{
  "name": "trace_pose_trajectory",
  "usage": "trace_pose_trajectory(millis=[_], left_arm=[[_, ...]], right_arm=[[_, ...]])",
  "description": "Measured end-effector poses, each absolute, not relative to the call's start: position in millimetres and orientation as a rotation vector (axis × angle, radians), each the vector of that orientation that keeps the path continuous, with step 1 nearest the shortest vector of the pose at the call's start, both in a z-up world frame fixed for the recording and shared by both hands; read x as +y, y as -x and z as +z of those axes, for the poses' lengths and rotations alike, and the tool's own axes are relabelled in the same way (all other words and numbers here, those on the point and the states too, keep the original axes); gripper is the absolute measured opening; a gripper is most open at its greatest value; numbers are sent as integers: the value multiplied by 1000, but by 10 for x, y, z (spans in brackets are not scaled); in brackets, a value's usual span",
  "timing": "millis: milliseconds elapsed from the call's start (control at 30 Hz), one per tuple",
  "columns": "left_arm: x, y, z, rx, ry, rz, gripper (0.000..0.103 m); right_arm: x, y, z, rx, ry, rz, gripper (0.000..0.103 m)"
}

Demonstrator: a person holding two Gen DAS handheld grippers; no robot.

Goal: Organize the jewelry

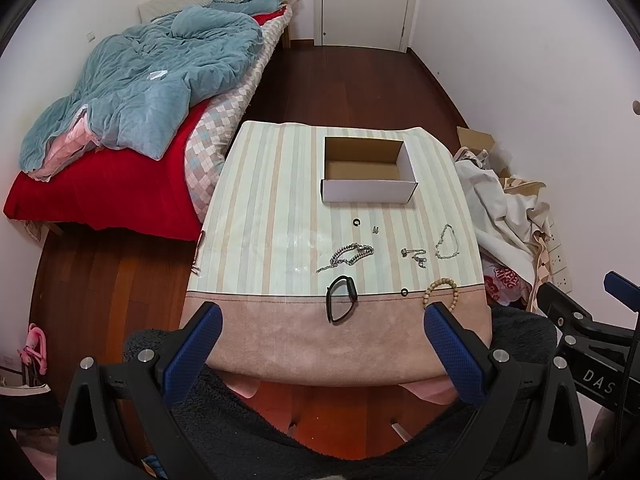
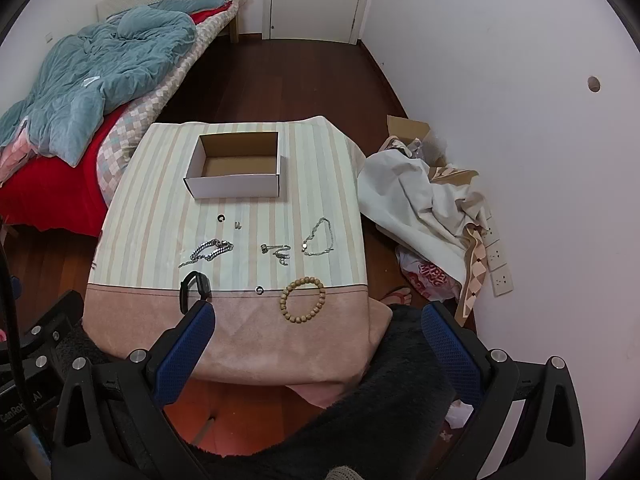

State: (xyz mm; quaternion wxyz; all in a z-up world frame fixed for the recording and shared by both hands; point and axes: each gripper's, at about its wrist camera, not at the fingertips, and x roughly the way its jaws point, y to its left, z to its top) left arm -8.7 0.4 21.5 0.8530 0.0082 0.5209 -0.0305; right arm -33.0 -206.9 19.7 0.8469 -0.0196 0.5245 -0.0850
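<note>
The left gripper (image 1: 322, 344) is held low at the near edge of the table (image 1: 280, 200), its blue fingers (image 1: 200, 344) spread wide and holding nothing. The right gripper (image 2: 316, 344) sits beside it, spread wide too. Just past them lie a black band (image 1: 341, 298) and a bead bracelet (image 2: 303, 299). Farther on are silver chains (image 2: 208, 252). The empty box (image 2: 236, 176) is farthest
</note>
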Motion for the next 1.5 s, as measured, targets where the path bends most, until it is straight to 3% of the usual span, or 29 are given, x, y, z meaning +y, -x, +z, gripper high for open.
trace_pose_trajectory(millis=[1500], left_arm=[[133,157,265,1070,8,-54,103]], right_arm=[[-2000,409,335,1081,53,-179,103]])
